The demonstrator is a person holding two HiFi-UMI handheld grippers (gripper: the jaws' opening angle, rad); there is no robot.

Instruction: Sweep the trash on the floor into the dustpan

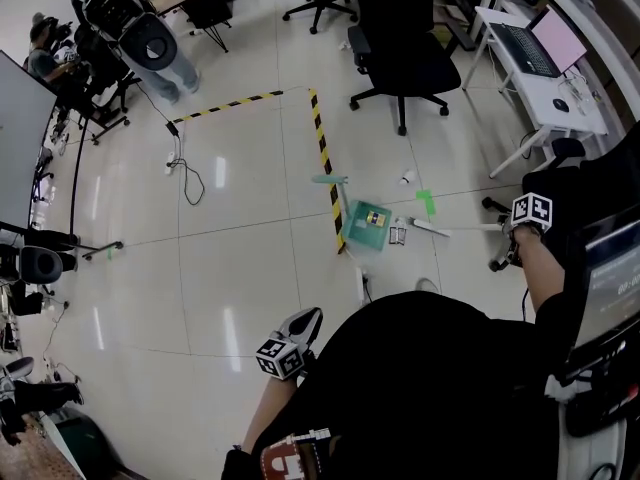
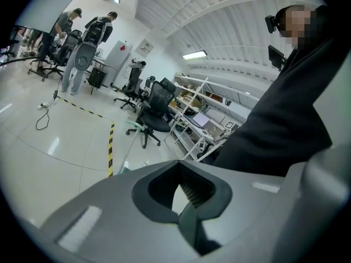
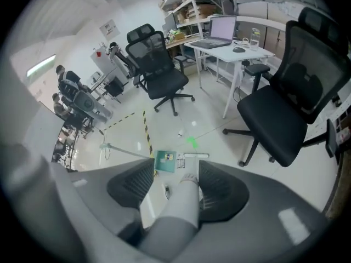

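A green dustpan stands on the floor beside the yellow-black tape, its long handle upright and free; small scraps lie in it. Two small pieces of trash lie just right of it, and a white scrap lies farther off. My right gripper is shut on the white broom handle; the broom head rests on the floor next to the dustpan. My left gripper hangs low near my body, a step short of the dustpan, and its jaws meet with nothing held.
Black office chairs stand behind the dustpan, and another stands close on my right. A white desk with a laptop is at the right. A cable lies on the floor at left. People stand far back. Green tape mark.
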